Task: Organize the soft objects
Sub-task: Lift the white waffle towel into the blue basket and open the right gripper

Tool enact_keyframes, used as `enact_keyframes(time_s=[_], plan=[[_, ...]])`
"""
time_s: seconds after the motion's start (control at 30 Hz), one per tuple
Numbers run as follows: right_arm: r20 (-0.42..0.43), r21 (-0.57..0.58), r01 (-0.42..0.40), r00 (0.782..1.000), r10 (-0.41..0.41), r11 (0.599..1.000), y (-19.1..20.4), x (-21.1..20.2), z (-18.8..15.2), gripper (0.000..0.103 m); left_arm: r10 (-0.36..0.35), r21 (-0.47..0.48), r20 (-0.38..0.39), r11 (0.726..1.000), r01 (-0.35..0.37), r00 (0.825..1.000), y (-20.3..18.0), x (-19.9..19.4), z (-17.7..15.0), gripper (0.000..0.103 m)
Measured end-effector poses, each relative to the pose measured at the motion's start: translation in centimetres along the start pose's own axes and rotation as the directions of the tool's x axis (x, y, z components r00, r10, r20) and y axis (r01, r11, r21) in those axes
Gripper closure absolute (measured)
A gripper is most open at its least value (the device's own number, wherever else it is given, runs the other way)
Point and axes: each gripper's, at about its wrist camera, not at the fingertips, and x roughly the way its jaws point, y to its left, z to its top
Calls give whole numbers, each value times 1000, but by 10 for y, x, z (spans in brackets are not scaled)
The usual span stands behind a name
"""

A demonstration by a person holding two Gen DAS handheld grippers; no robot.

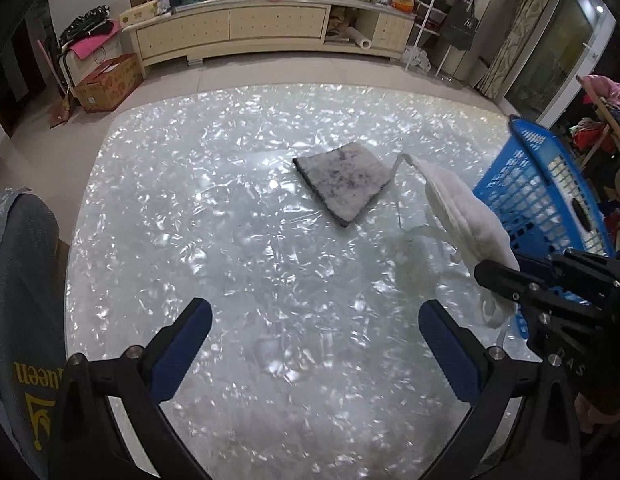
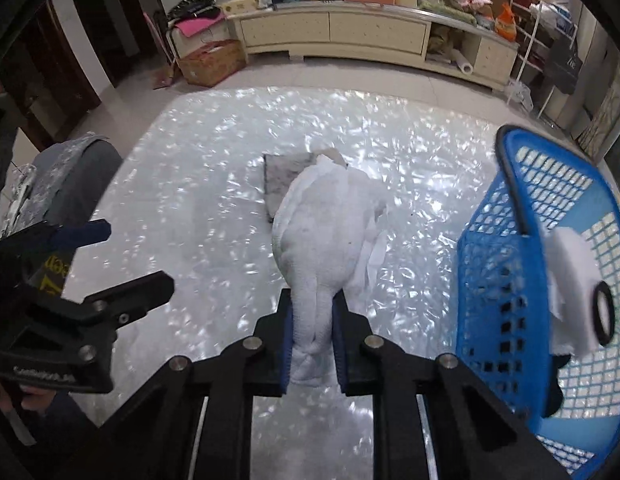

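My right gripper (image 2: pixel 313 312) is shut on a white padded cloth (image 2: pixel 326 232) with dangling straps and holds it above the table. In the left wrist view the cloth (image 1: pixel 462 208) hangs from that gripper (image 1: pixel 498 280) at the right, next to the blue basket (image 1: pixel 538 184). A grey square pad (image 1: pixel 344 182) lies flat on the table's middle; it is partly hidden behind the cloth in the right wrist view (image 2: pixel 279 172). My left gripper (image 1: pixel 316 324) is open and empty over the near table; it also shows in the right wrist view (image 2: pixel 121 260).
The blue basket (image 2: pixel 490 264) stands at the table's right edge and holds a white soft piece (image 2: pixel 570 276) with a black ring. The table (image 1: pixel 213 240) has a shiny pearly top. A grey chair back (image 1: pixel 21 280) is at the left. A cluttered cabinet (image 1: pixel 269 28) stands far behind.
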Motion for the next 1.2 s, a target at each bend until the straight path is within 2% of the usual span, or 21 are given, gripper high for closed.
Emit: enact_keyframes(time_s=[0.3,0.67,0.87,1.2], plan=[[73,-31,-9,997,12,999,2,-54,-15,87,-8,23,67,1000,7,998,-25,-54,-6,0],[169,-37,8,986,-2,999,-13,-105,-28,87,-14,63,115,998,6,993,-62,-91,-5,0],[195,-34,39,980,-32,999,-30,-113,-28,87,-27,98,133,995,14,991,-85,-99,1,0],[197,-11,90,977,-86,996,-63,-117,-34,87,-70,169,127,984,48,990,-130,-83,21,0]])
